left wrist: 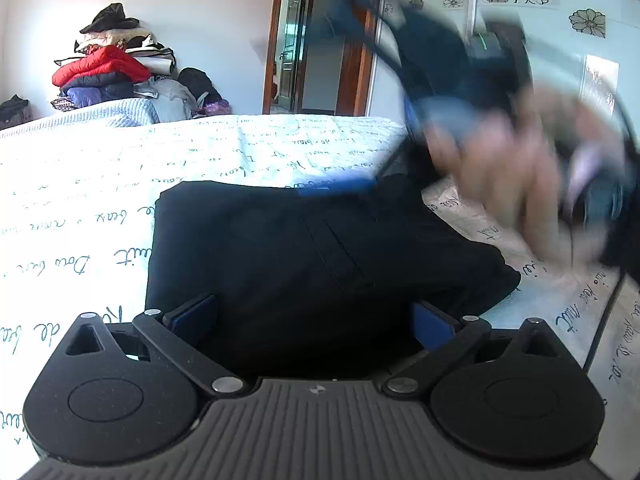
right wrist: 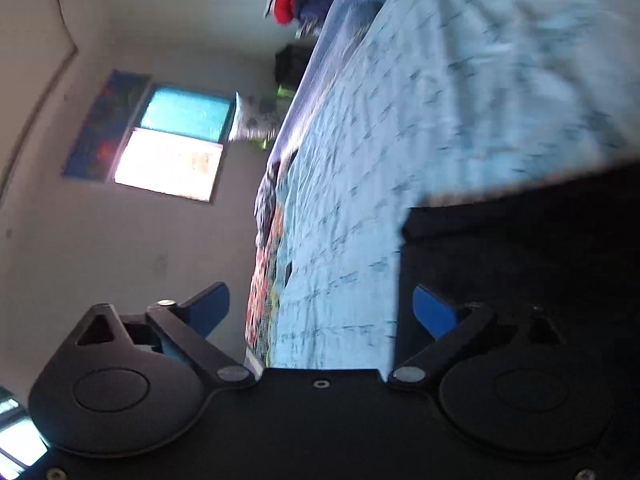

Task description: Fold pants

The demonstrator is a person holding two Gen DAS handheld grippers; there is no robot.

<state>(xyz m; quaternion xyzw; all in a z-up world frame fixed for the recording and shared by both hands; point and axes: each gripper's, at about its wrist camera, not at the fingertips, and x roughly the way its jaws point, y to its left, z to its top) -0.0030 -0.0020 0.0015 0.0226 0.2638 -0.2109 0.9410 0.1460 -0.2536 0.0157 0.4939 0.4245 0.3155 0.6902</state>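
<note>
Pants point(left wrist: 320, 256) lie folded into a dark block on the script-print bedspread point(left wrist: 80, 208), just ahead of my left gripper point(left wrist: 316, 316), jaws spread, empty; right gripper point(right wrist: 320, 312) also spread, empty, rolled sideways, blurred. I'd level the right, then press the top layer flat; seams look aligned.

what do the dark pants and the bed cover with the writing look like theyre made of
The pants look like a soft, matte woven or knit cloth, dark navy to black: no shine, limp folds, a stitched seam. The exact fibre cannot be told. The bed cover looks like a light quilted cotton-like fabric: puckered stitch lines and printed cursive script.
</note>
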